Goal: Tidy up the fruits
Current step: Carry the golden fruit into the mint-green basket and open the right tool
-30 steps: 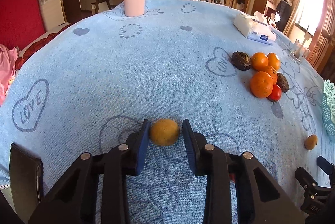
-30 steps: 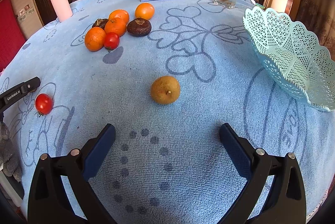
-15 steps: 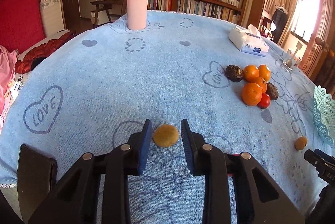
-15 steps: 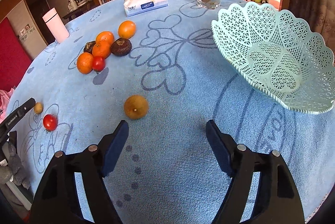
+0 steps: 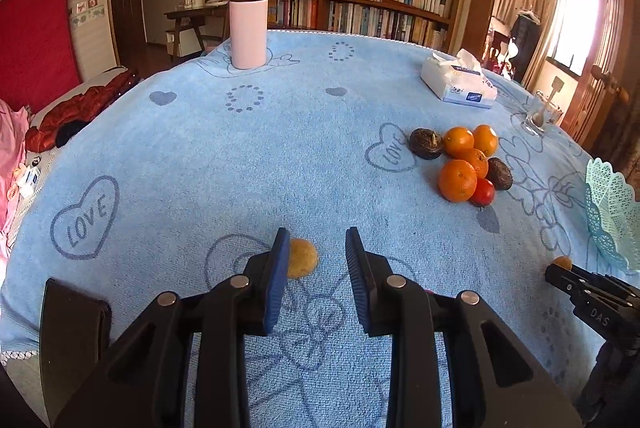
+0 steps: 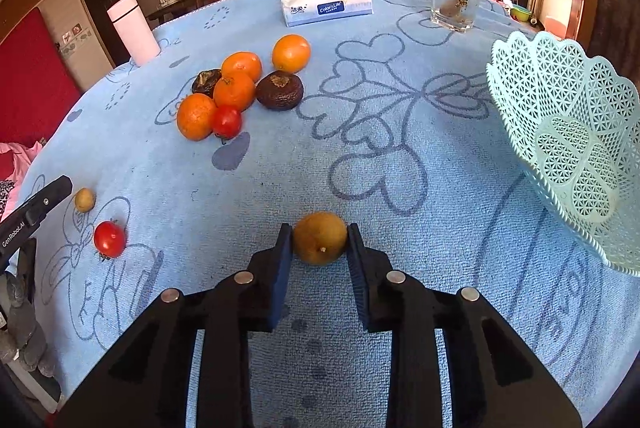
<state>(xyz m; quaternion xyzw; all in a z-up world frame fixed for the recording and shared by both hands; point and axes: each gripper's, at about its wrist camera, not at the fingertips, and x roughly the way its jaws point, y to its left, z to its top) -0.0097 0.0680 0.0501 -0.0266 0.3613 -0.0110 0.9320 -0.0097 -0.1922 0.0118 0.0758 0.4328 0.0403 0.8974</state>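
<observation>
At the left, the left gripper (image 5: 316,252) stands open, a small tan round fruit (image 5: 301,258) just past its left pad on the fuzzy blue towel-cloth (image 5: 248,155). Nearer right, the right gripper (image 6: 319,242) pinches a smooth brown-yellow round fruit (image 6: 320,238); a shallow grip may let it roll before reaching the far-right mint lattice plastic basket (image 6: 568,131).

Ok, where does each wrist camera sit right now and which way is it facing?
Left wrist: behind the left gripper, low over the blue cloth, facing the pink flask and bookshelves; a small yellow-brown fruit lies by its left finger.
Right wrist: behind the right gripper, whose fingers flank a larger brown-yellow fruit, facing the tissue pack.
Shared: orange pile, mint basket, flask, tissues.
</observation>
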